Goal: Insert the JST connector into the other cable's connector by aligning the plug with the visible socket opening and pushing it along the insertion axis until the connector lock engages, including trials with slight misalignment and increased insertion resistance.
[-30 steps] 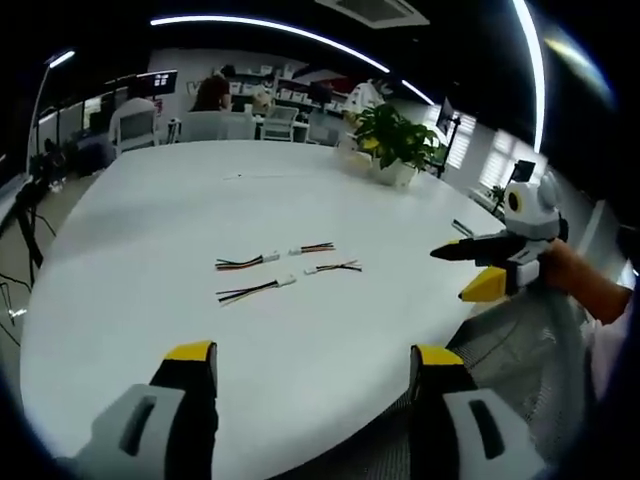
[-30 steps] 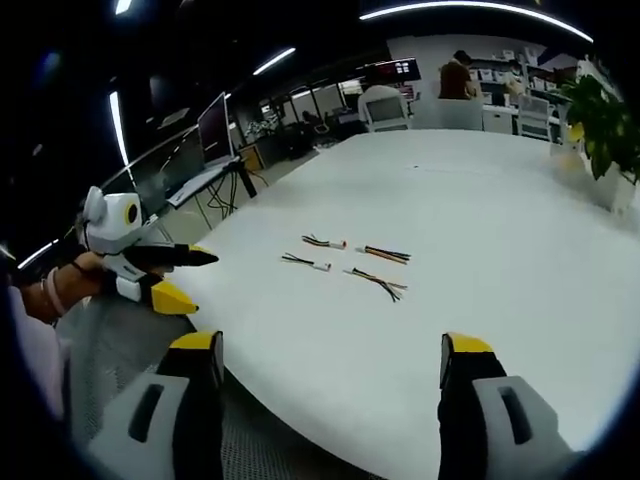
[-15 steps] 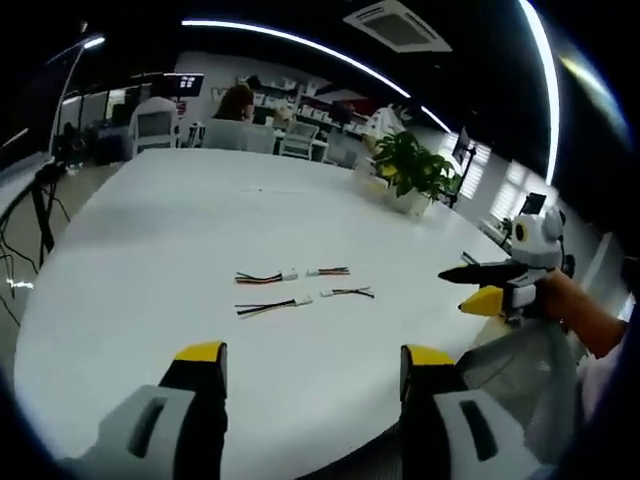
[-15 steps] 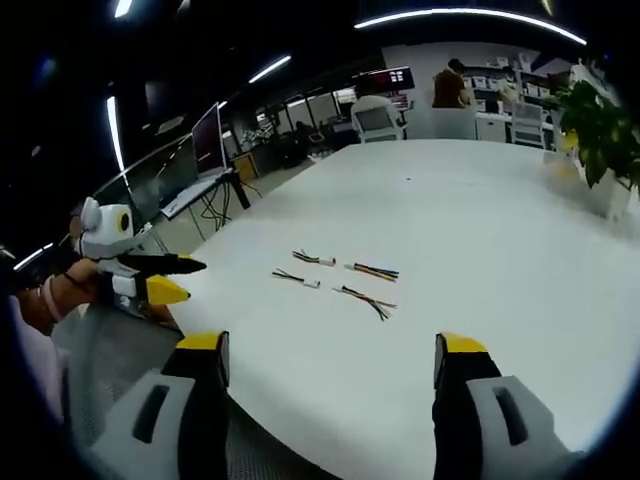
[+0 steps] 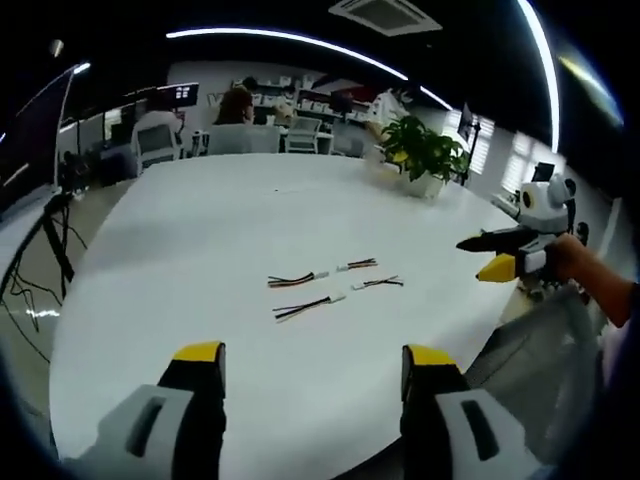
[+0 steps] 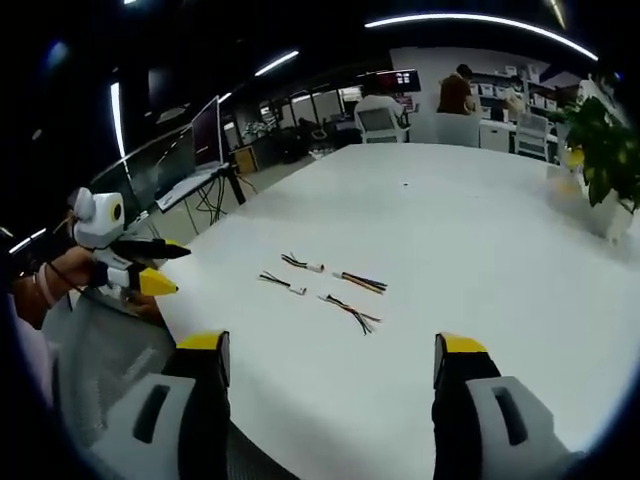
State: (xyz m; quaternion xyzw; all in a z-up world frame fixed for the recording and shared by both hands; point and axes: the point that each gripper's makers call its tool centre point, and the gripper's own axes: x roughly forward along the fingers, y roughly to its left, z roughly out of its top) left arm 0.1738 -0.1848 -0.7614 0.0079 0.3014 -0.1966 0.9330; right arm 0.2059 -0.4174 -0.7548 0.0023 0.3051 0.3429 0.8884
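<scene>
right gripper (image 6: 328, 360): jaws wide apart, nothing between them, held off the near edge of the table (image 6: 500, 230)
cables (image 6: 322, 285): four short wire pieces with white connectors lying flat on the table, grouped ahead of the jaws, pairs near but apart
left gripper (image 6: 155, 266): off the table's left edge, tips parted, a hand (image 6: 60, 280) behind it
plant (image 6: 605, 150): at the table's far right
person (image 6: 457, 92): seated beyond the table's far end
</scene>
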